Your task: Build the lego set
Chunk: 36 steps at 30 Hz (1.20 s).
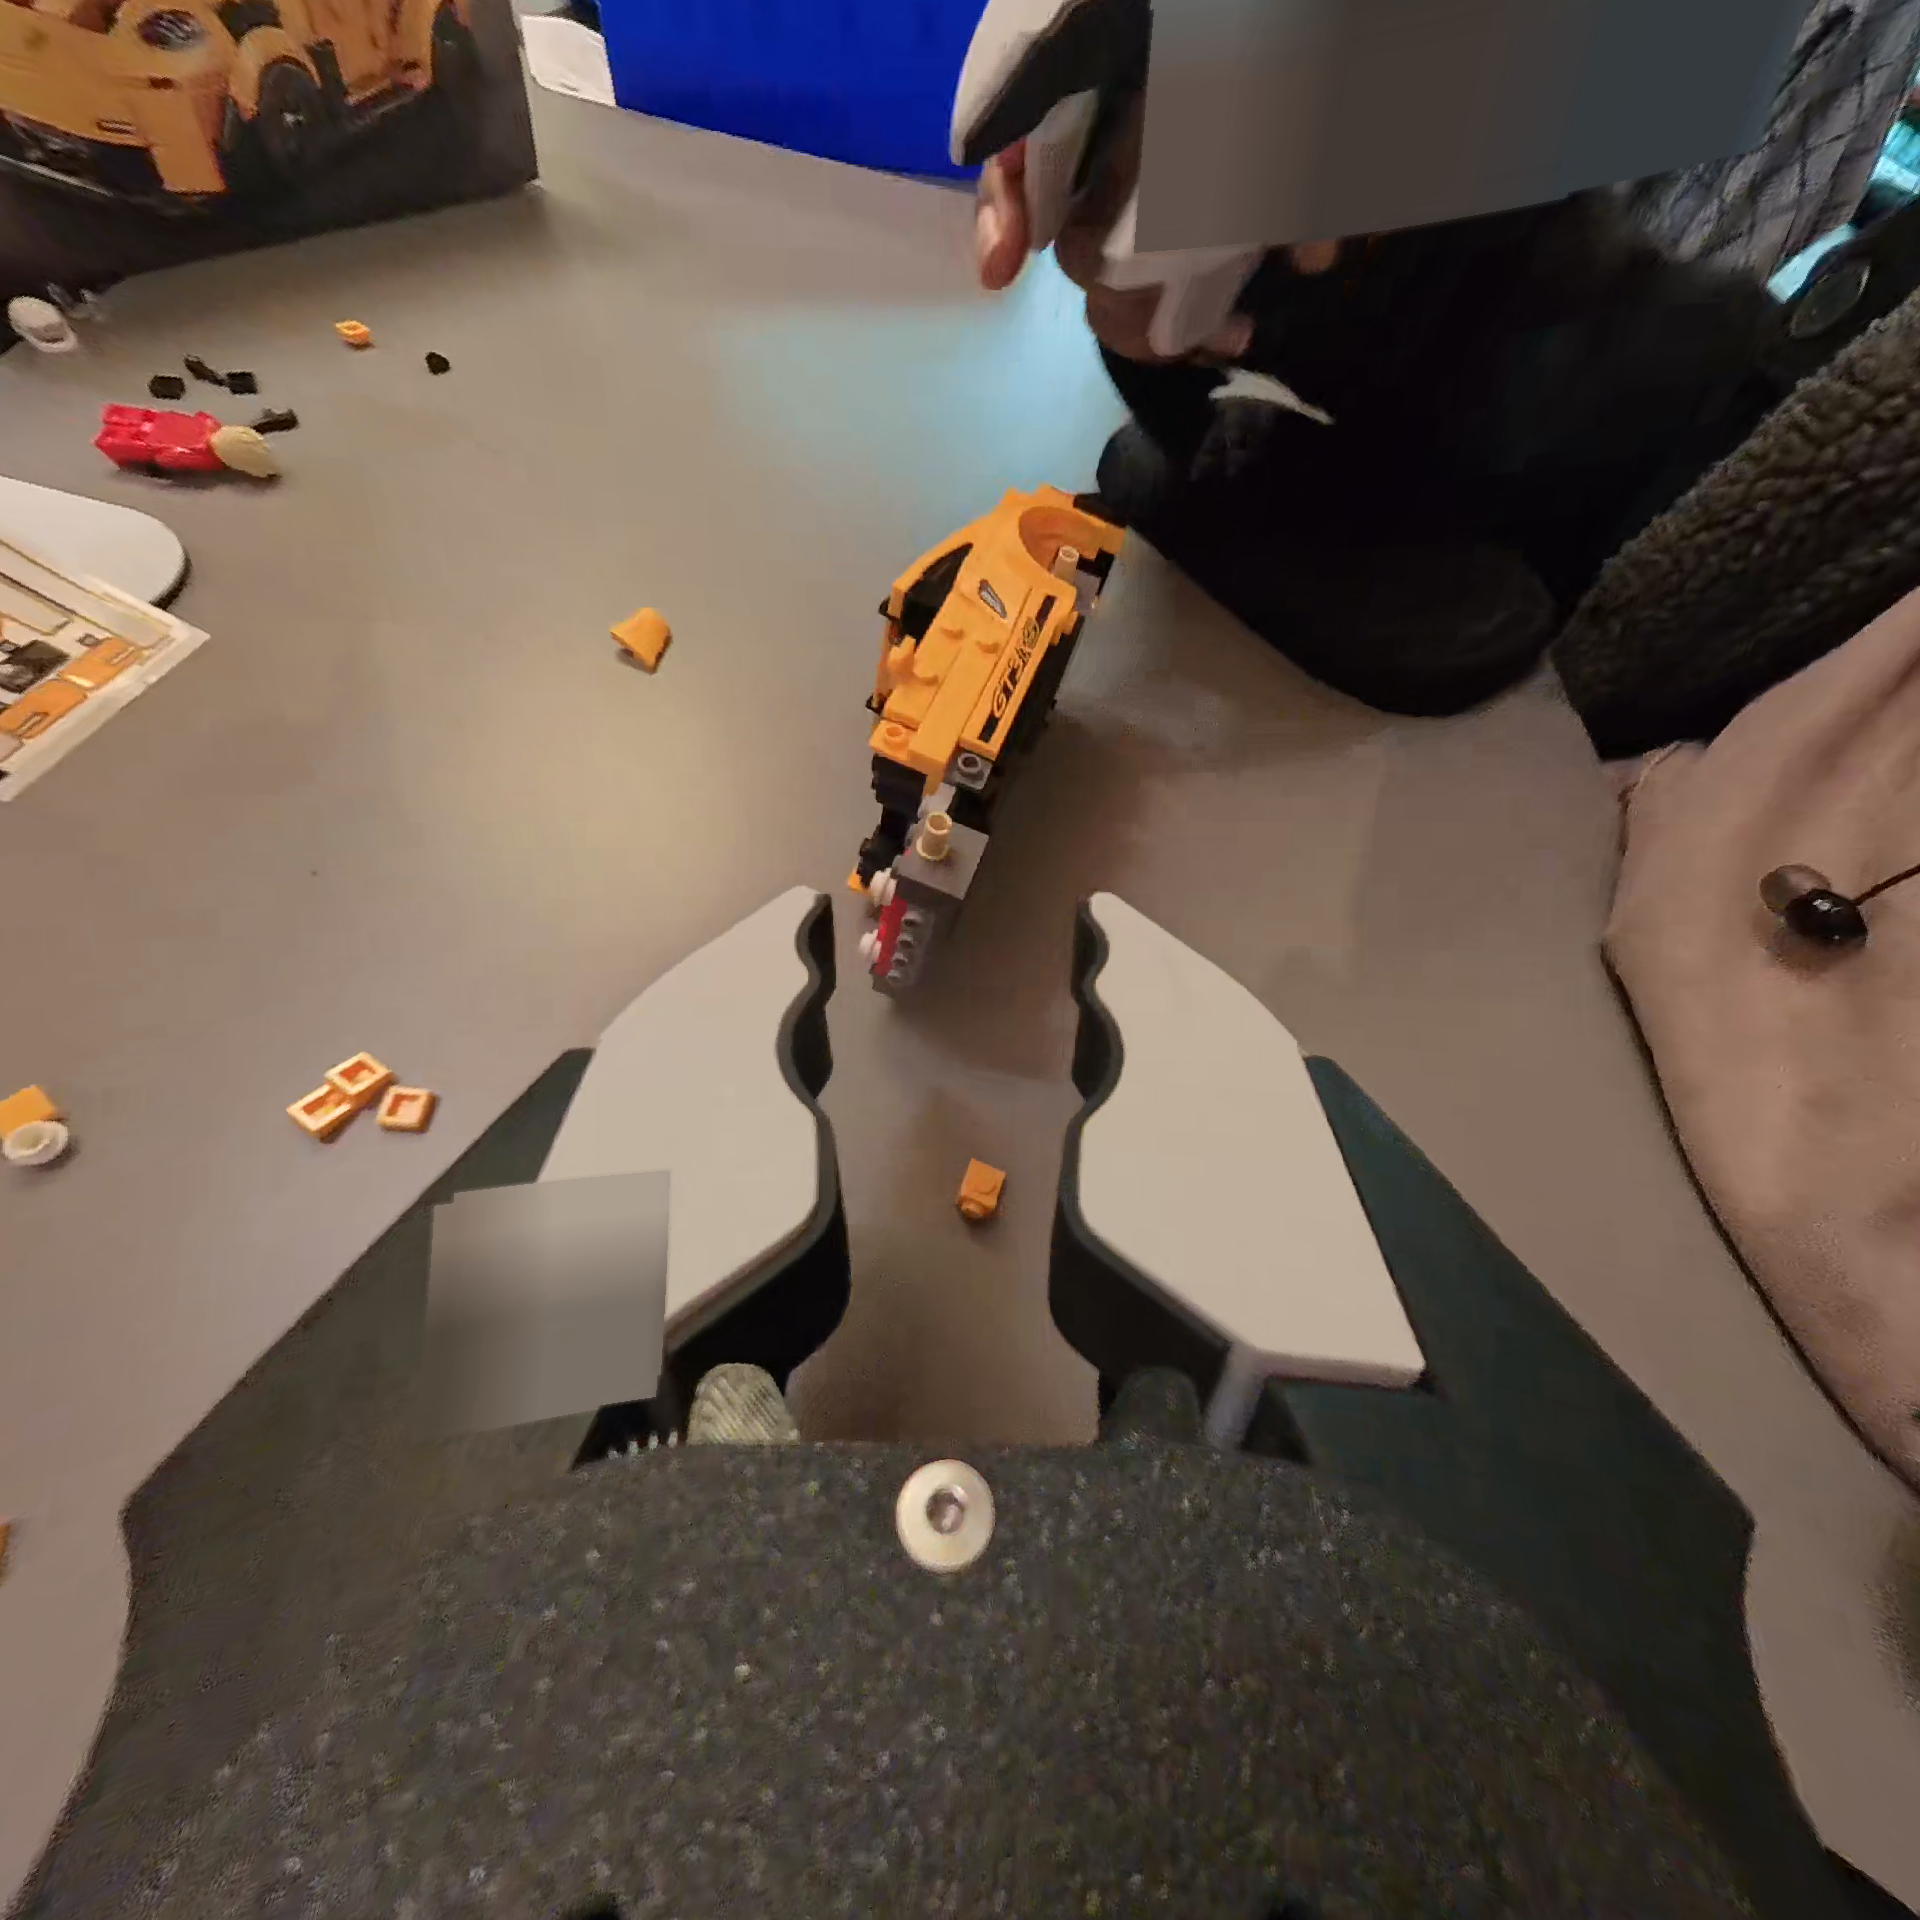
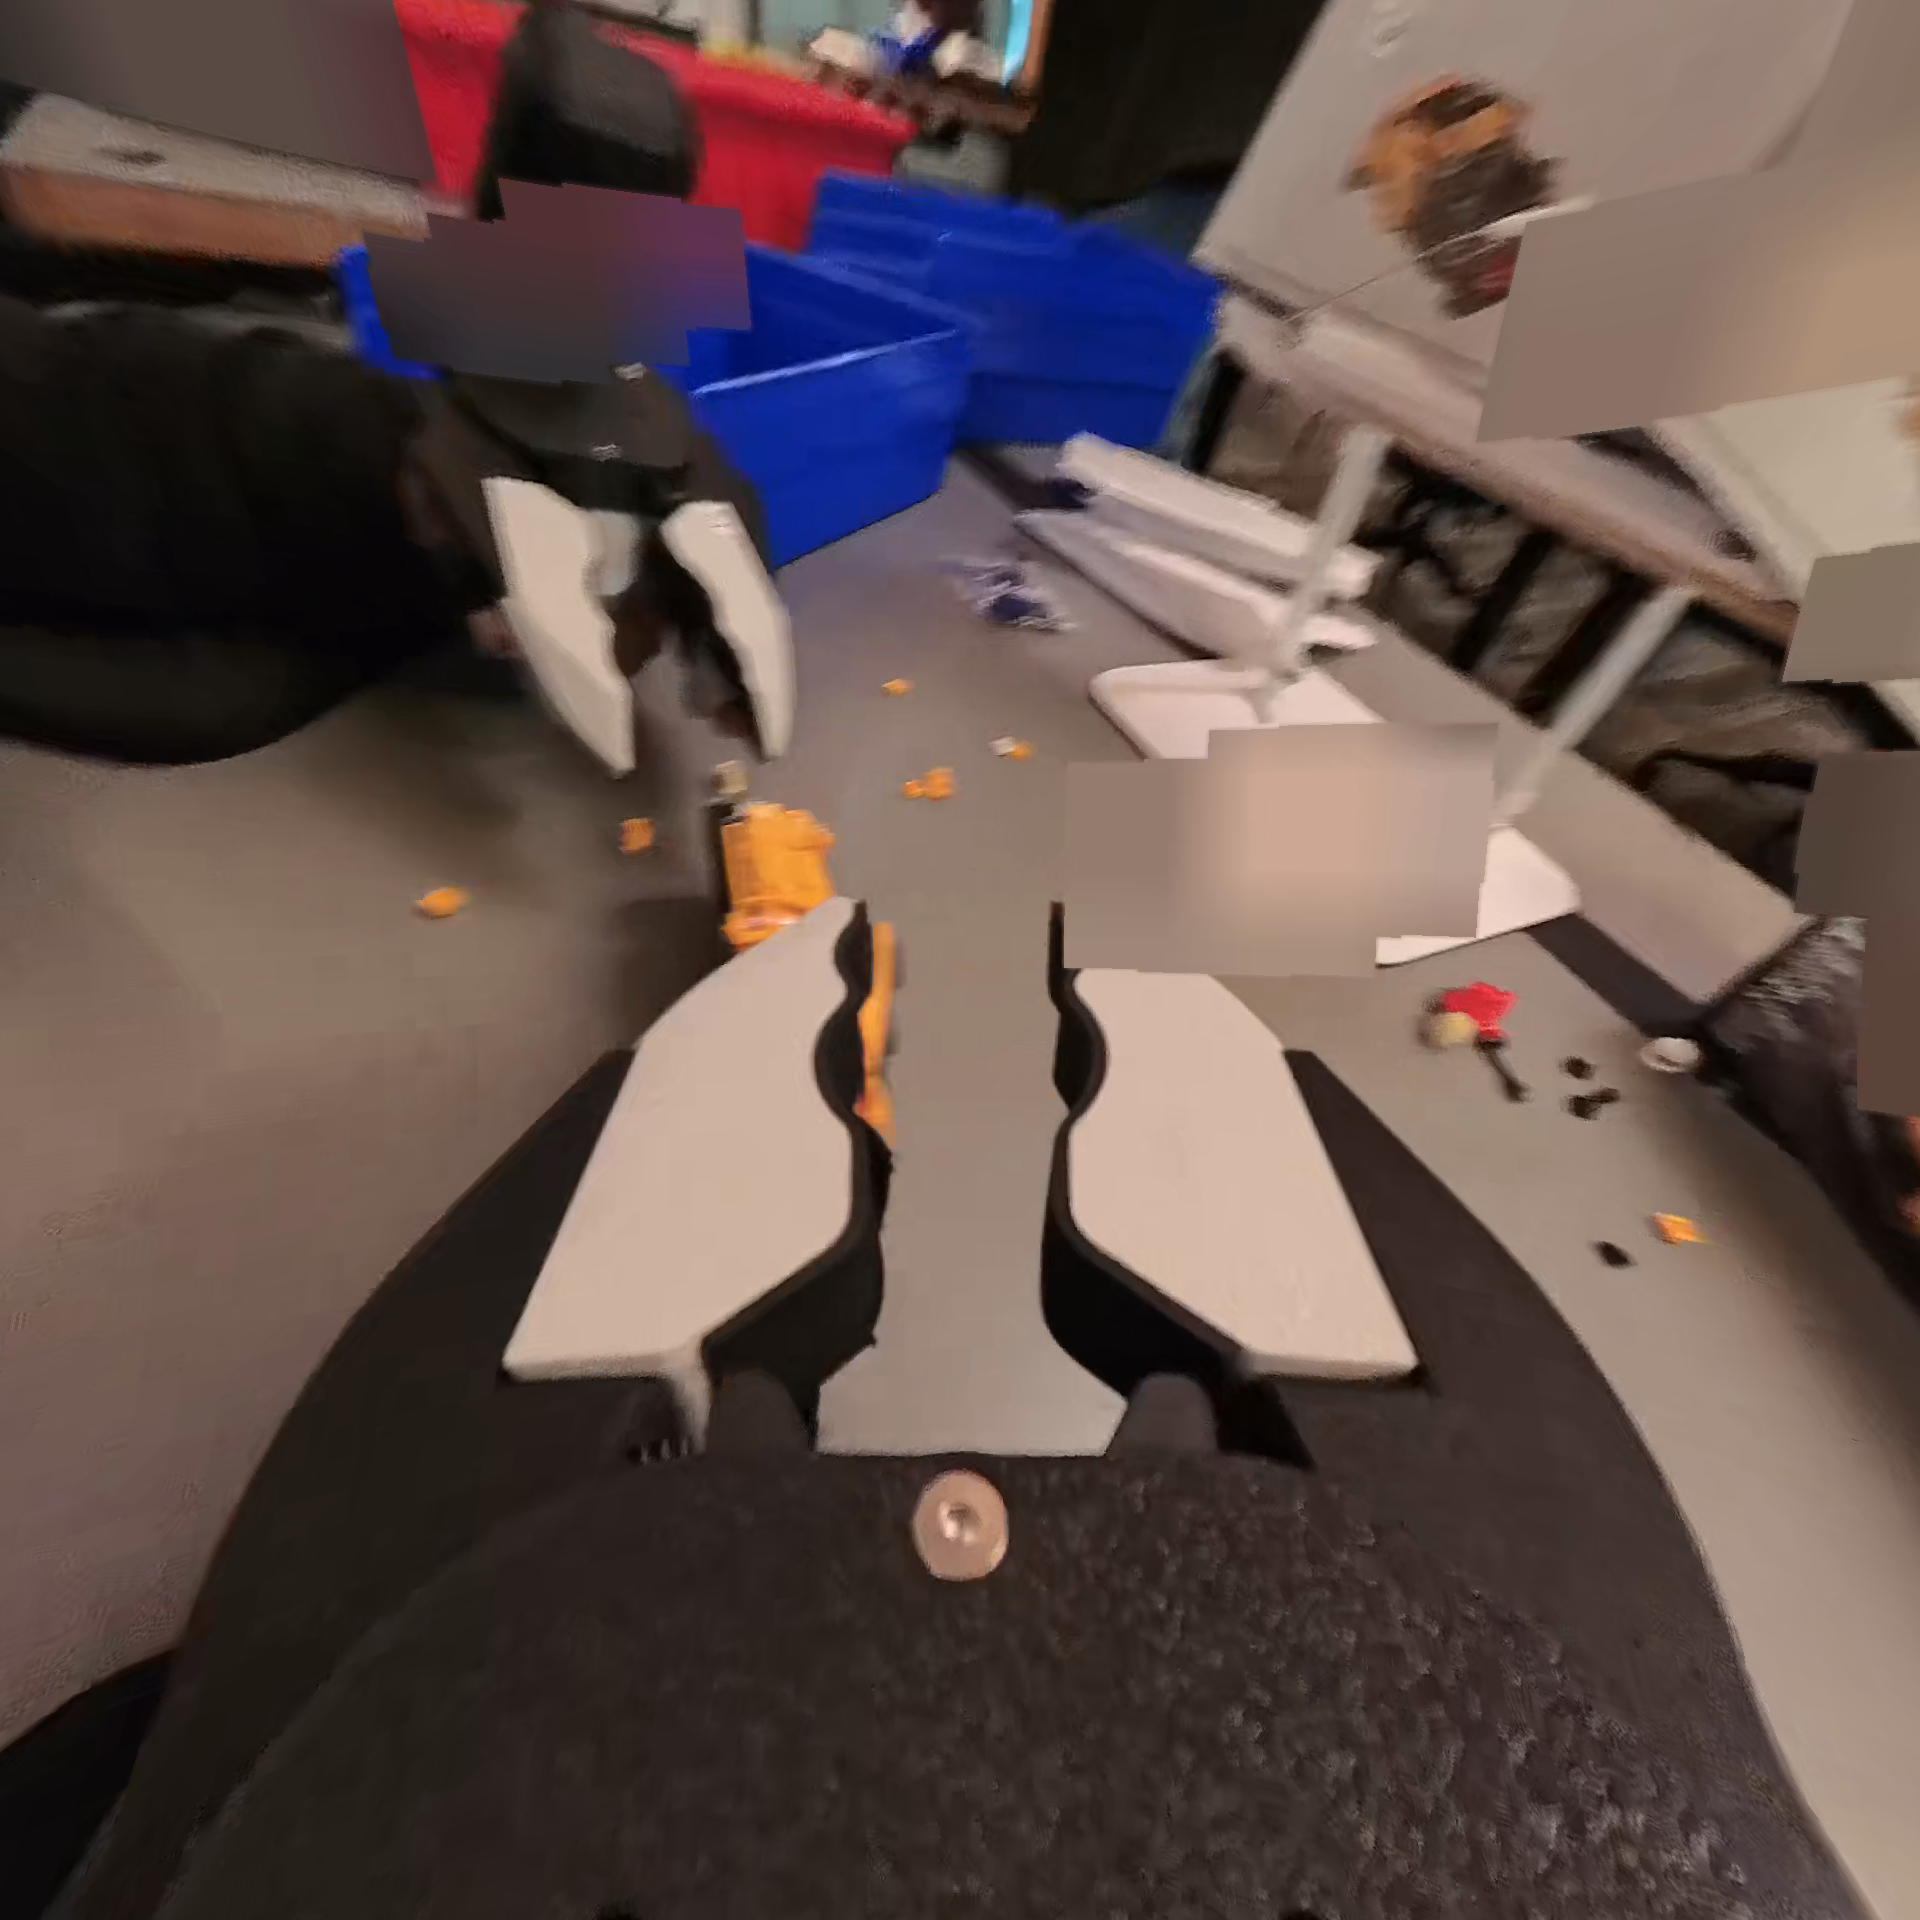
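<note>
Orange-and-black brick car [image 1: 977, 665] lies on its side on the grey table [image 1: 520, 831], at twelve o'clock from the left gripper [image 1: 951, 935], whose jaws stand open and empty. The right gripper [image 2: 951, 966] is also open, its left pad [image 2: 842, 1039] beside the model's edge without clamping it. A stray nudge could likely tip the car or break loose pieces.

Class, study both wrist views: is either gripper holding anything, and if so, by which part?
Nothing is held. The left gripper is open just short of the orange brick car. The right gripper is open too; the car lies beside its left finger, ungripped.

Matt grey table [image 1: 520, 831], glossy plastic brick car [image 1: 966, 665], speckled rough black gripper housing [image 1: 935, 1714], fuzzy cloth [image 1: 1766, 582]
</note>
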Tool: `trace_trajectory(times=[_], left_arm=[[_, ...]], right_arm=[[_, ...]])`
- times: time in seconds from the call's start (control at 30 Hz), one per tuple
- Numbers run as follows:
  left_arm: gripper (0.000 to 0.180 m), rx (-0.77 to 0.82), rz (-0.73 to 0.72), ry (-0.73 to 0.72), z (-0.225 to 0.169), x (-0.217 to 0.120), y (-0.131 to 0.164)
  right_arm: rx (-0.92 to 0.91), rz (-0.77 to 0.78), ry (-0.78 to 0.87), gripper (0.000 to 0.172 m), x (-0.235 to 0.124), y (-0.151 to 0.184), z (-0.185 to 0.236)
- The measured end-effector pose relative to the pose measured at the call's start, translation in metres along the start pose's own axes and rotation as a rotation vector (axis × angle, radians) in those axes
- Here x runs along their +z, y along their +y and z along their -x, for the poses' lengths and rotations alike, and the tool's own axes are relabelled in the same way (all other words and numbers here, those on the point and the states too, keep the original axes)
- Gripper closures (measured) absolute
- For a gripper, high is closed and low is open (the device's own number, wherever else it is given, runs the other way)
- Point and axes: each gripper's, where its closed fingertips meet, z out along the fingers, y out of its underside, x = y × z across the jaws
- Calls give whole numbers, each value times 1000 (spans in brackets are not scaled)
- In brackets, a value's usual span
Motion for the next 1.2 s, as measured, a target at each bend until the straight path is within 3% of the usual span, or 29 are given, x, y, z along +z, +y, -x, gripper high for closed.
trace_trajectory(times=[0.13,0.2,0.27,0.3,0.6,0.73,0.93,1.1,1.2], left_arm=[[127,55,65,13,-4,20,9],[132,73,82,10,-7,27,10],[150,104,111,-9,-8,30,12],[160,118,124,-18,-8,30,14],[161,140,138,-17,-15,27,16],[150,137,135,17,-19,20,16],[149,123,109,3,-15,10,13],[147,159,112,-40,-20,22,7],[157,173,144,-64,-19,27,12]], right_arm=[[-58,230,-131,117,13,23,42],[-142,337,-108,118,23,45,43],[-205,382,-82,130,29,57,36],[-222,374,-95,133,31,57,36],[-264,370,-207,133,36,56,34],[-264,360,-182,133,35,55,34],[-217,347,-175,133,32,52,33],[-159,431,-221,121,34,73,32],[-77,419,-247,116,35,81,33]])
